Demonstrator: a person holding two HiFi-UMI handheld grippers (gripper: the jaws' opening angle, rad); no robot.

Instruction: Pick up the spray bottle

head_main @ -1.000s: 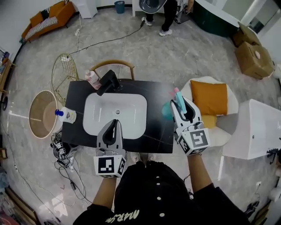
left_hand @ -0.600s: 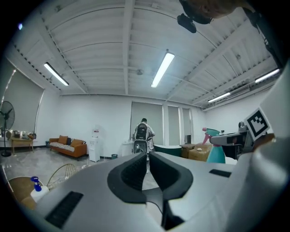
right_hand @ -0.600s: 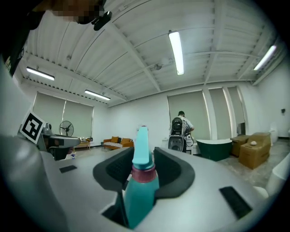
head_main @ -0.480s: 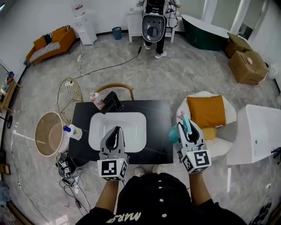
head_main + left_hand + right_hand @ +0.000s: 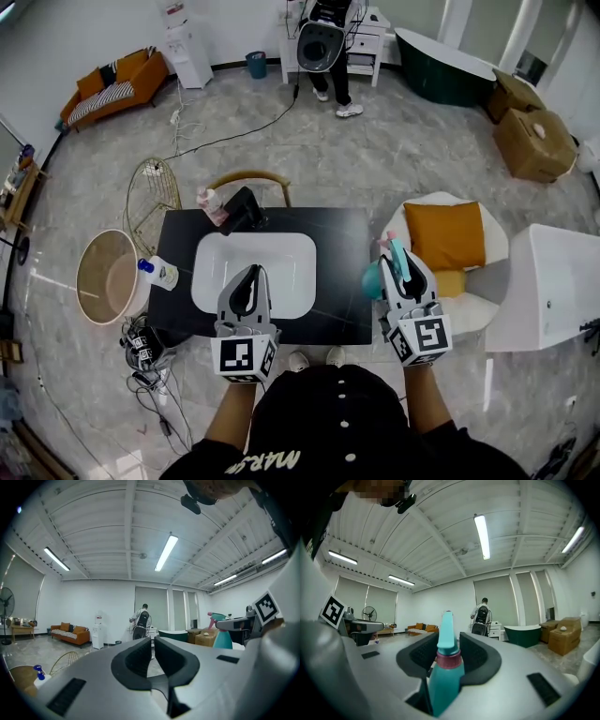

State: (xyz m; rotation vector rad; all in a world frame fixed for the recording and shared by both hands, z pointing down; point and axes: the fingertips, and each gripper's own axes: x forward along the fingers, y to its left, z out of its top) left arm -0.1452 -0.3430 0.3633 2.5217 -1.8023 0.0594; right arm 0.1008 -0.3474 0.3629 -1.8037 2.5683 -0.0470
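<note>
The teal spray bottle with a pink collar hangs off the counter's right edge, clear of the black top. My right gripper is shut on its neck. In the right gripper view the bottle stands upright between the dark pads, its nozzle pointing away. My left gripper hovers over the white basin's front rim, shut, with nothing in it. From the left gripper view the closed jaws point level into the room, and the bottle shows at the right.
The black counter holds a white basin, a black faucet and a pink bottle. A blue-capped bottle and round basket sit left. A white chair with orange cushion stands right. A person stands far off.
Both grippers have come up a little. The right one has carried the bottle outward past the counter's right edge. The head view now takes in more of the room.
</note>
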